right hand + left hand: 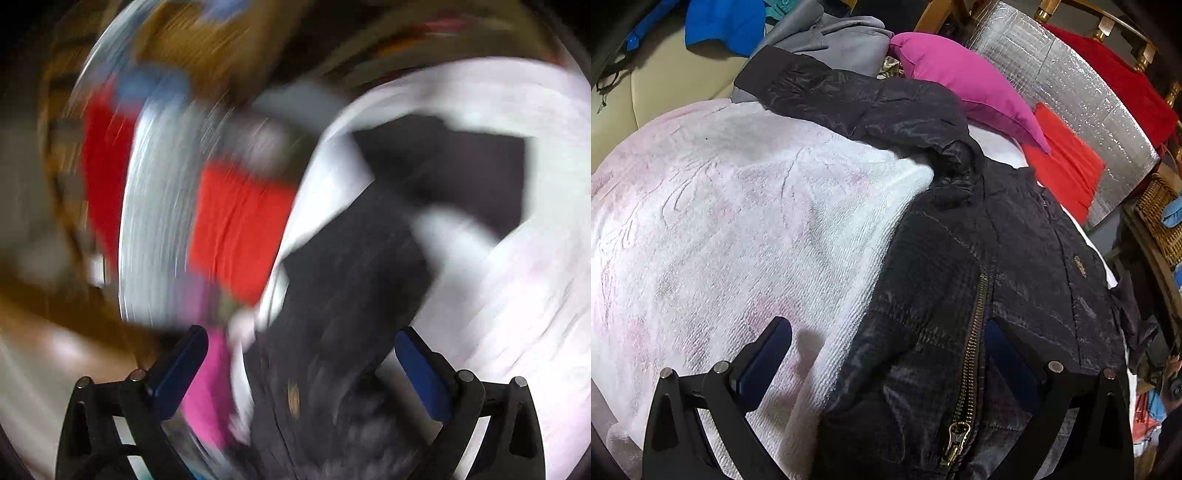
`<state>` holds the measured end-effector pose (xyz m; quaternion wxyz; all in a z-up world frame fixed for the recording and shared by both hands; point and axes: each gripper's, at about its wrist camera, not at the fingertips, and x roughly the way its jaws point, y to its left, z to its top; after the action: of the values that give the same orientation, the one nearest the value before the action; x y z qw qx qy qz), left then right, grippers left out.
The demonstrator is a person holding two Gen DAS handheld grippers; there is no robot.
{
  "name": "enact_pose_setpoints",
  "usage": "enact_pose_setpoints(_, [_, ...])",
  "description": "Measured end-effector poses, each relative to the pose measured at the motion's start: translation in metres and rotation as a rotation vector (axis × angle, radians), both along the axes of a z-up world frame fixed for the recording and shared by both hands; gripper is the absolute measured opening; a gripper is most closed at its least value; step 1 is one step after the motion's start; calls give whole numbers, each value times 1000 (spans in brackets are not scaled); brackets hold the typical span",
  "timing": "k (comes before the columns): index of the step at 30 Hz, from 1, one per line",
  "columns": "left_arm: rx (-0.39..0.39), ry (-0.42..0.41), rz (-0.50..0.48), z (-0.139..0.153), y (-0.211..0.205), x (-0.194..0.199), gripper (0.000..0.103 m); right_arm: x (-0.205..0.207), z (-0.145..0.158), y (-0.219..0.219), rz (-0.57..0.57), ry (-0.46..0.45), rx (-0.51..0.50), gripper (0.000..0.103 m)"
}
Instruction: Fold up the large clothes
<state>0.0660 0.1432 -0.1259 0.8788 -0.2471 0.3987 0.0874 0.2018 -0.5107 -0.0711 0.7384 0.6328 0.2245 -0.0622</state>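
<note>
Two claws, both spread wide. Left claw over the near zipper edge of a black jacket, one pad above a white towel, nothing pinched. Jacket spread flat on that towel, sleeve stretched away to the far left. Beyond: pink cushion, red cloth, silver sheet, grey garment. Right claw badly blurred, jacket between its parted pads, contact unclear.
</note>
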Motion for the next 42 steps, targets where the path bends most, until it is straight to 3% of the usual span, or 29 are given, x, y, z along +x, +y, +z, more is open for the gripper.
enact_pose_setpoints(3, [28, 2, 20, 0, -2, 2, 103, 21, -14, -35, -39, 31, -3, 100])
enact_pose_setpoints(7, [43, 13, 29, -1, -2, 4, 103, 61, -10, -49, 53, 48, -29, 87])
enact_pose_setpoints(10, [42, 13, 27, -2, -2, 4, 103, 85, -6, -54, 42, 164, -115, 57])
enact_pose_setpoints(11, [39, 9, 28, -1, -1, 3, 103, 89, -8, -57, 33, 227, -129, 29])
enact_pose_setpoints(13, [24, 2, 34, -2, 3, 2, 103, 101, 6, -53, 32, 289, -225, 18])
enact_pose_setpoints(14, [16, 1, 36, -2, 4, 2, 103, 108, 21, -47, 43, 310, -317, 10])
enact_pose_setpoints(15, [5, 0, 35, -3, 5, 2, 103, 116, 39, -38, 60, 322, -408, 9])
enact_pose_setpoints(18, [-2, -10, 33, -2, 6, 1, 103, 137, 114, 9, 130, 279, -715, 9])
enact_pose_setpoints(22, [5, -28, 34, 1, 6, -1, 103, 154, 194, 109, 279, 92, -966, 8])
enact_pose_setpoints(25, [10, -37, 37, 3, 6, -3, 103, 150, 212, 219, 465, -34, -1155, 8])
enact_pose_setpoints(28, [9, -38, 41, 3, 6, -5, 103, 149, 177, 317, 708, -70, -1241, 12])
enact_pose_setpoints(29, [9, -37, 41, 3, 6, -5, 103, 153, 157, 341, 791, -57, -1237, 29])
enact_pose_setpoints(30, [10, -36, 41, 3, 6, -5, 103, 154, 126, 370, 898, -25, -1233, 69])
enact_pose_setpoints(31, [11, -35, 41, 3, 6, -5, 103, 152, 98, 389, 976, 7, -1224, 92])
enact_pose_setpoints(32, [12, -35, 40, 3, 6, -5, 103, 152, 72, 401, 1028, 23, -1217, 103])
enact_pose_setpoints(34, [14, -30, 40, 3, 6, -5, 103, 147, 30, 413, 1088, 91, -1180, 103])
enact_pose_setpoints(36, [17, -29, 39, 2, 6, -5, 103, 142, 7, 407, 1092, 114, -1117, 103])
enact_pose_setpoints(39, [20, -29, 37, 2, 5, -5, 103, 132, 15, 380, 1029, 96, -1017, 103])
enact_pose_setpoints(42, [31, -25, 29, 2, 2, -3, 103, 124, 34, 319, 885, 53, -896, 103])
